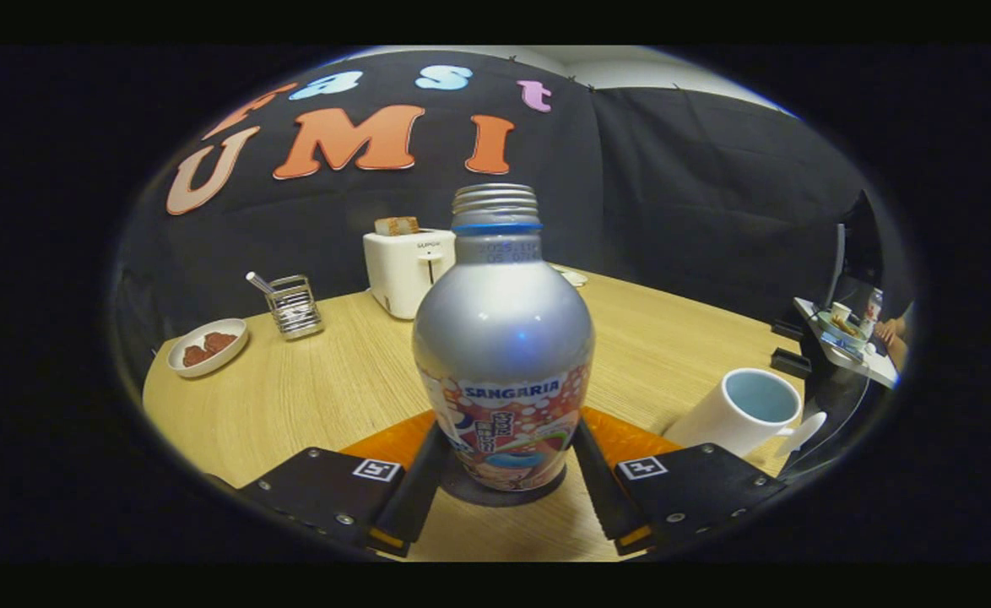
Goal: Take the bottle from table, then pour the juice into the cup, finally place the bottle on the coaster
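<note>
A silver bottle (502, 338) with a colourful printed label and an uncapped threaded neck stands upright on the wooden table (327, 397). It rests on a dark round coaster (464, 492), whose rim peeks out under its base. My gripper (510, 426) has one finger on each side of the bottle's lower body, and both press against the label, so it is shut on the bottle. A white cup (744, 409) with a pale blue inside and its handle turned toward me stands just right of the right finger; I cannot tell what it holds.
Beyond the bottle a white toaster (407, 268) holds a slice of bread. To its left are a wire holder (295, 306) with utensils and a small white dish (207, 346) of brown food. A side shelf (850, 342) with small items stands past the table's right edge.
</note>
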{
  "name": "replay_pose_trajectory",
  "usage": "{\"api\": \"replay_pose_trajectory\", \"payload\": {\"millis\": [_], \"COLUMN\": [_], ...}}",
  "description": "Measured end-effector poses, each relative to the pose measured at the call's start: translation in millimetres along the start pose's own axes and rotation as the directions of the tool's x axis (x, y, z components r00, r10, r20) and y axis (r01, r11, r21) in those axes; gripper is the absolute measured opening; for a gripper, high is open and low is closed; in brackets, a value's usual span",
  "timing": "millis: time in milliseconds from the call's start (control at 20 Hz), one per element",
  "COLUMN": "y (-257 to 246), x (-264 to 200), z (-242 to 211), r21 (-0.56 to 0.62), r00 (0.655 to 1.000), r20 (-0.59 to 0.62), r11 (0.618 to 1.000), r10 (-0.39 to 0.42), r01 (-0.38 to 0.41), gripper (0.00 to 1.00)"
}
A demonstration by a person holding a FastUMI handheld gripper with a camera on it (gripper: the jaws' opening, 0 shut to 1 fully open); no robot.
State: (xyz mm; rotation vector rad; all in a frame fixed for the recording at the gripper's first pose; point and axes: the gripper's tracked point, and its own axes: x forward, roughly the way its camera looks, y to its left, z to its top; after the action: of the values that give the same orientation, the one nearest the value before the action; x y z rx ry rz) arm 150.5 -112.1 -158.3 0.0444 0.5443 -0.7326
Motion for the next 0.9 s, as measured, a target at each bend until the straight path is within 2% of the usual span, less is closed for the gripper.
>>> {"api": "replay_pose_trajectory", "payload": {"millis": [250,550,600,650,700,900], "y": [10.2,8.9,8.5,10.4,12.7,10.2], "x": [1.5,1.0,0.8,0.6,0.6,-5.5], "z": [-7.5,-13.2,-15.5,-17.1,-18.2,-15.9], "r21": [0.028,-0.005,-0.017,-0.029,-0.041,-0.063], "r00": [1.000,1.000,1.000,0.999,0.999,0.999], "r20": [-0.006,-0.010,-0.013,-0.018,-0.022,-0.006], "r11": [0.999,1.000,1.000,0.999,0.998,0.997], "r10": [0.025,0.021,0.023,0.031,0.038,0.051], "r01": [-0.025,-0.021,-0.023,-0.032,-0.039,-0.052], "gripper": [0.80,0.81,0.83,0.92,0.95,0.98]}}
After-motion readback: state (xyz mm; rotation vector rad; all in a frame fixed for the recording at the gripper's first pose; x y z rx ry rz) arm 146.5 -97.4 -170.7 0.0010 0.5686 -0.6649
